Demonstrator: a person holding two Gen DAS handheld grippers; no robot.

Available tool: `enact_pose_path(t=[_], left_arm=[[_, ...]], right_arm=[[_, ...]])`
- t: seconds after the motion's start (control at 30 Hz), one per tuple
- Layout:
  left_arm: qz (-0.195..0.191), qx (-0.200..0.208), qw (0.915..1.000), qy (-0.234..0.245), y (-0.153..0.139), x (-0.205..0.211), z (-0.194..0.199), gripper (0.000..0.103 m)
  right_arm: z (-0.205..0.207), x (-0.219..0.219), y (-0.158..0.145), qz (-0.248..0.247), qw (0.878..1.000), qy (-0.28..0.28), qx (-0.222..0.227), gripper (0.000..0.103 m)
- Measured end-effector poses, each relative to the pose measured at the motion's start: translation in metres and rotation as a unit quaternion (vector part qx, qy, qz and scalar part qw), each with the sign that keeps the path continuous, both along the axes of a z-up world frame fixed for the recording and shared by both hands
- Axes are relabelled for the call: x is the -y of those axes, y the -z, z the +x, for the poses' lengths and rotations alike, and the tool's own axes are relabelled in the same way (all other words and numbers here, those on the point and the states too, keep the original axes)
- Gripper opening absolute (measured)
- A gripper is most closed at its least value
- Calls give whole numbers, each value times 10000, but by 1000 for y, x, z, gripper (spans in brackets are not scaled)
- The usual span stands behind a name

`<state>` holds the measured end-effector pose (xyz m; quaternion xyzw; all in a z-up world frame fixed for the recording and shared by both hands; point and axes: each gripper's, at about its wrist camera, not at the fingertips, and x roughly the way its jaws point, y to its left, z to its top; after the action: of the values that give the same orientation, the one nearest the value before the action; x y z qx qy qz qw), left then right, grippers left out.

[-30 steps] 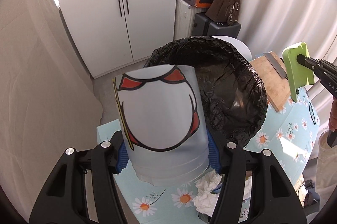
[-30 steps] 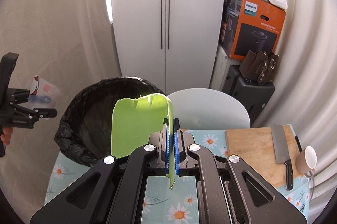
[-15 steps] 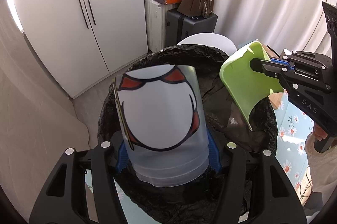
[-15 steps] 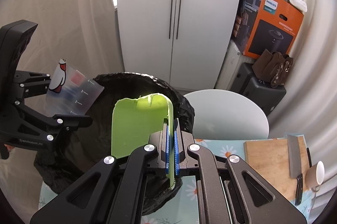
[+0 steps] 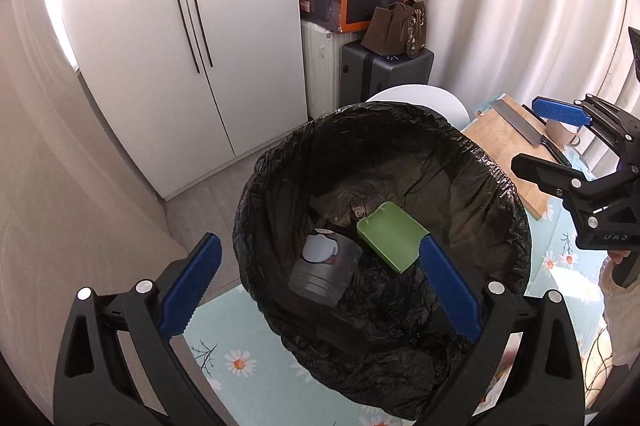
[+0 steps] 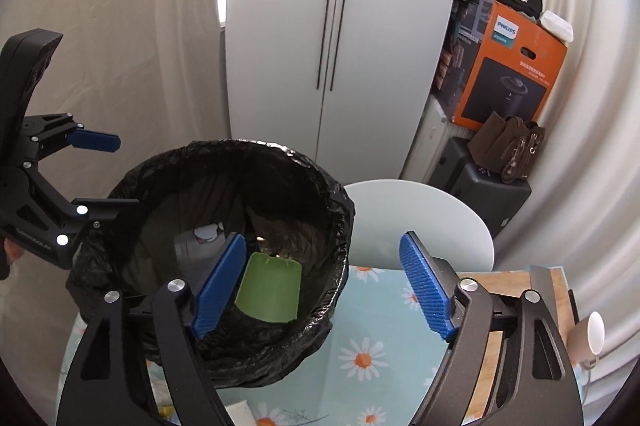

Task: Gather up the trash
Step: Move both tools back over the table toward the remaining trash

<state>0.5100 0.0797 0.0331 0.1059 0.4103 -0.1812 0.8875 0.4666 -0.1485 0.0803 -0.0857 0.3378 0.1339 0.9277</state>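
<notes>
- Two pieces of trash lie in the bottom of the black-lined bin (image 5: pixel 516 209): a clear plastic cup (image 5: pixel 322 268) with a printed figure and a green plastic piece (image 5: pixel 390 242), side by side and touching or nearly so.
- Change since a second ago: the cup was clamped between the left jaws and the green piece was pinched edge-on in the right jaws; both now sit below and ahead of the jaws, free of them.
- Left gripper (image 5: pixel 316 290): jaws are opening, spread wide, nothing between the pads. The cup shows through the gap, well down inside the bin.
- Right gripper (image 6: pixel 324 290): jaws are opening, likewise wide, nothing between them. The green piece lies just beside the left pad in the right wrist view, but down in the bin and apart from it.
- Pose: both grippers tilt steeply downward over the bin mouth, left at one side of the rim, right at the opposite side, facing one another across it.
- Judgement: this deposit is complete for both items. Crumpled white scraps (image 6: pixel 240 412) near the bin's foot, behind the right jaws, look like remaining trash; their number cannot be told.
- Cutting board (image 5: pixel 506 141), knife and mug stand beyond the bin, untouched.
</notes>
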Motion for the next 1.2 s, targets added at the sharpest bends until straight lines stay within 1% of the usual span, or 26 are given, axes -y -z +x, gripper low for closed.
enact_pose_path(t=[0.03,0.1,0.13,0.27,0.37,0.6,0.7,0.83,0.97,1.07,1.2], left_arm=[[78,48,9999,-85,-3,-1,-7,97],[177,40,9995,-276,-6,-3,-17,97],[169,14,9992,-368,-7,-6,-23,97],[-60,-112,9979,-640,-10,-15,-51,97],[-61,-161,9963,-840,-10,-19,-73,97],[-107,-246,9912,-1299,-9,-25,-117,97],[-161,-251,9901,-1375,-11,-24,-133,97],[-67,-274,9884,-1489,-10,-19,-154,97],[-53,-351,9858,-1641,-4,-18,-175,97],[22,-394,9834,-1770,2,-16,-193,97],[-34,-535,9796,-1935,15,-16,-215,97]], right_arm=[[-6,1,-2,18,10000,-38,47,85],[-16,4,-5,11,9999,-100,62,85],[-22,6,-6,-9,9999,-105,76,86],[-45,12,-9,-151,9998,-86,100,87],[-60,20,-11,-213,9997,-86,69,87],[-95,43,-14,-42,10000,-77,-21,87],[-108,51,-15,21,9999,-106,-28,87],[-125,58,-13,26,9998,-185,-63,87],[-143,61,-8,-51,9993,-366,-81,88],[-155,63,0,34,9982,-557,-202,88],[-170,57,15,-12,9963,-792,-347,88]])
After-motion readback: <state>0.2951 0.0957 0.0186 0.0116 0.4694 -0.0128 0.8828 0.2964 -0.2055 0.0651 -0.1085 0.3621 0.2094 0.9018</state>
